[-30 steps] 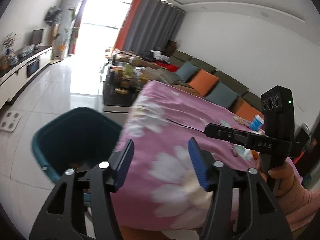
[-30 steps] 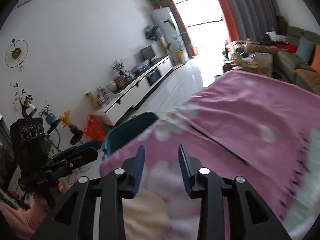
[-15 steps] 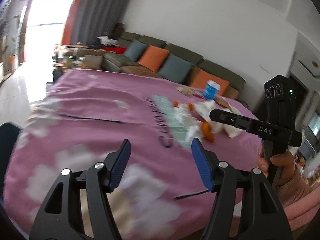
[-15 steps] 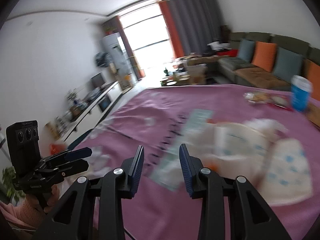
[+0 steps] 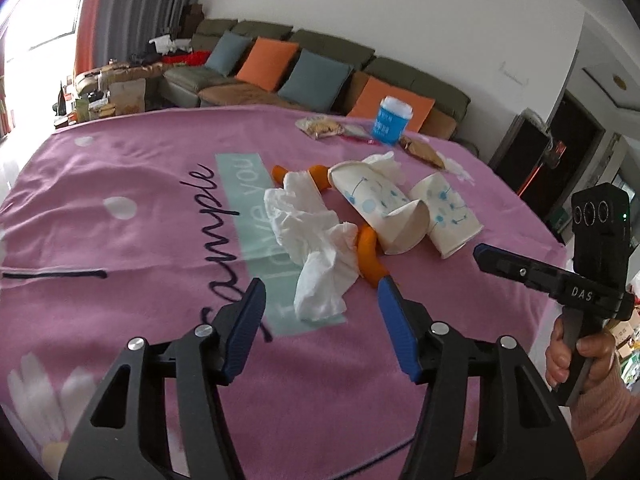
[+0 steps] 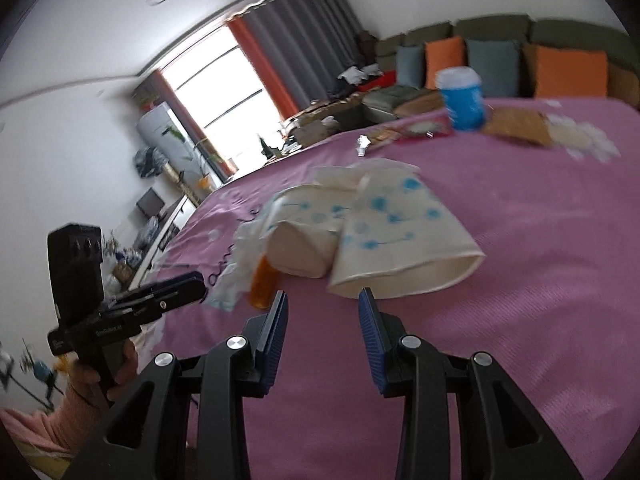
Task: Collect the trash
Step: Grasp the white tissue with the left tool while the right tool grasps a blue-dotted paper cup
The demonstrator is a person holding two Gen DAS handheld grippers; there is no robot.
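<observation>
A trash pile lies mid-table on the pink cloth (image 5: pixel 120 280): crumpled white tissue (image 5: pixel 312 240), orange peel (image 5: pixel 370 256), and two tipped paper cups with blue dots (image 5: pixel 376 204) (image 5: pixel 450 212). My left gripper (image 5: pixel 320 296) is open and empty, just short of the tissue. My right gripper (image 6: pixel 322 308) is open and empty, just in front of the nearer cup's mouth (image 6: pixel 404 240). The second cup (image 6: pixel 304 236), tissue (image 6: pixel 244 264) and peel (image 6: pixel 262 280) lie left of it.
A blue-and-white tub (image 5: pixel 390 120) and snack wrappers (image 5: pixel 320 128) lie at the table's far side, also in the right wrist view (image 6: pixel 462 98). A sofa with orange and blue cushions (image 5: pixel 280 64) stands behind. The other gripper shows at the right (image 5: pixel 560 276) and at the left (image 6: pixel 120 304).
Both views have swung from the teal bin and table edge round to the trash pile, which is now close in front of both open grippers.
</observation>
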